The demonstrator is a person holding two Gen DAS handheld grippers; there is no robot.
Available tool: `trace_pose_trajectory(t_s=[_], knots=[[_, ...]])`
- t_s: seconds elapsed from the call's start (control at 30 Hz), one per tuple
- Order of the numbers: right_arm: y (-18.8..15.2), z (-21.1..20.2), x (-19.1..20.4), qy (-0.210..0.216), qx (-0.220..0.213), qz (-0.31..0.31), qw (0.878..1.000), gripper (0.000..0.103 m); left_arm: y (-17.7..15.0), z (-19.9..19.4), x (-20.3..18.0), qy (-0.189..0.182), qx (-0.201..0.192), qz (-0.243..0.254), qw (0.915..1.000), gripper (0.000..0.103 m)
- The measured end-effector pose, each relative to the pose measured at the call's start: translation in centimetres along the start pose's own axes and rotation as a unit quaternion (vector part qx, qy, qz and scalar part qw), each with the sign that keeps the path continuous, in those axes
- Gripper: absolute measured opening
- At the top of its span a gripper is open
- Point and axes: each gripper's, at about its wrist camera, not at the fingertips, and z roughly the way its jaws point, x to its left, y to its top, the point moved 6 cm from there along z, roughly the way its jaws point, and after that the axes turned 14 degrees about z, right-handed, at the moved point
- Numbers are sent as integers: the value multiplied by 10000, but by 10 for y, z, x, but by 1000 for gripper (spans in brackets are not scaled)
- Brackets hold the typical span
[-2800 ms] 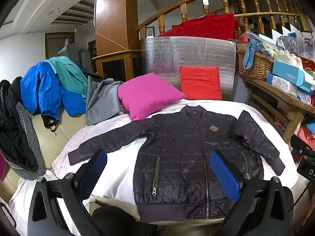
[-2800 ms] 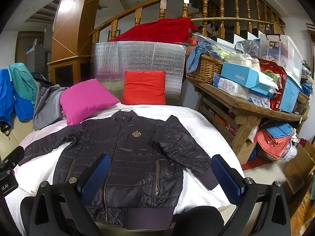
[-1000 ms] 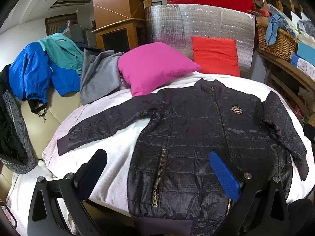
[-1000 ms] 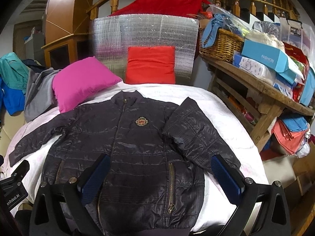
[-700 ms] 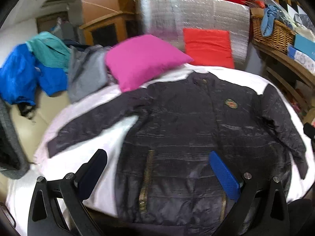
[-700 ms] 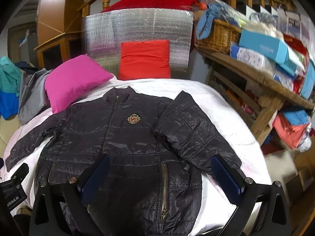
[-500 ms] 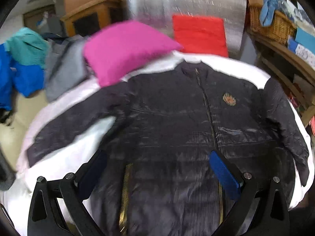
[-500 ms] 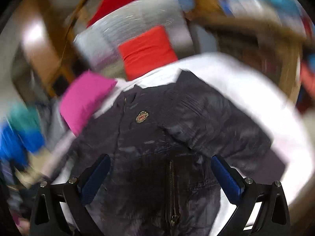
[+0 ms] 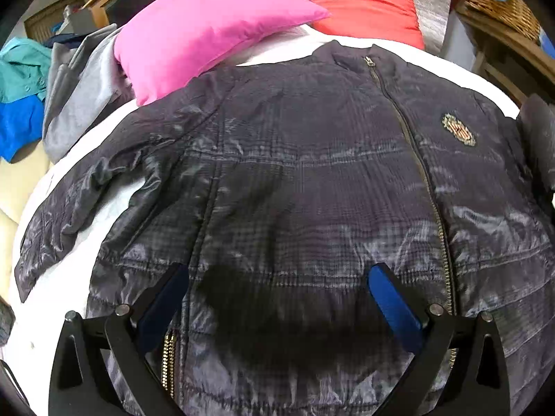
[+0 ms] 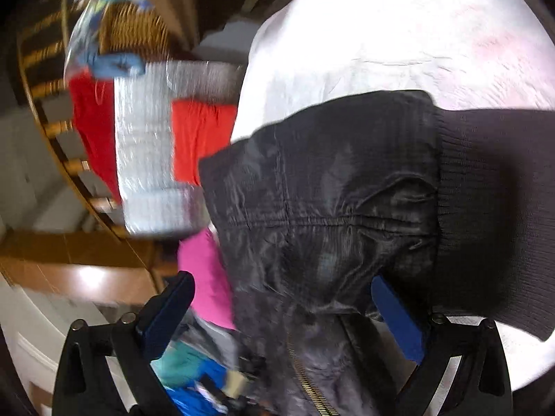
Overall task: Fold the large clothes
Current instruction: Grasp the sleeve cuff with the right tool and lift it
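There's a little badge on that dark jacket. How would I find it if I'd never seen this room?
Start at the white-covered bed, where the dark jacket lies spread flat. Follow its zipper down from the collar; the badge sits just beside it on the chest. It is the only colourful oval patch on the fabric.

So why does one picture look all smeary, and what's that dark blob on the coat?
Right wrist view: motion blur smears the wicker basket and railing; the sleeve cuff stays fairly sharp. Left wrist view: sharp, fisheye-bulged; the blob is a shadow on the black jacket, between the left gripper fingers.
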Motion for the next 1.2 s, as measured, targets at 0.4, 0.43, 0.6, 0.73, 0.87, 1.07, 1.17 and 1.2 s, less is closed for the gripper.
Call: trace_pose_trajectory(t_s=[0.4,0.43,0.6,0.73,0.87,1.07,1.17,1.2], knots=[[9,2,-40,-236,-424,661,9966,96,-2,12,-3,79,20,151,9999,103],[17,1,-42,-161,-549,786,9953,96,-4,12,-2,41,2,118,9999,103],[25,9,-31,-122,-795,891,9928,95,-15,11,-1,-121,-29,-6,9999,103],[19,13,-31,-274,-1017,829,9910,71,-15,11,0,-198,32,99,9997,103],[22,7,-36,-360,-1155,910,9885,50,-6,9,4,-277,117,363,9989,103],[22,1,-12,-260,-1303,536,9897,34,7,-33,24,564,-802,500,9939,103],[32,-5,-8,-157,-1464,490,9879,35,10,-41,31,655,-969,359,9925,103],[35,-6,-11,-95,-1456,570,9876,39,9,-42,33,648,-974,324,9926,103]])
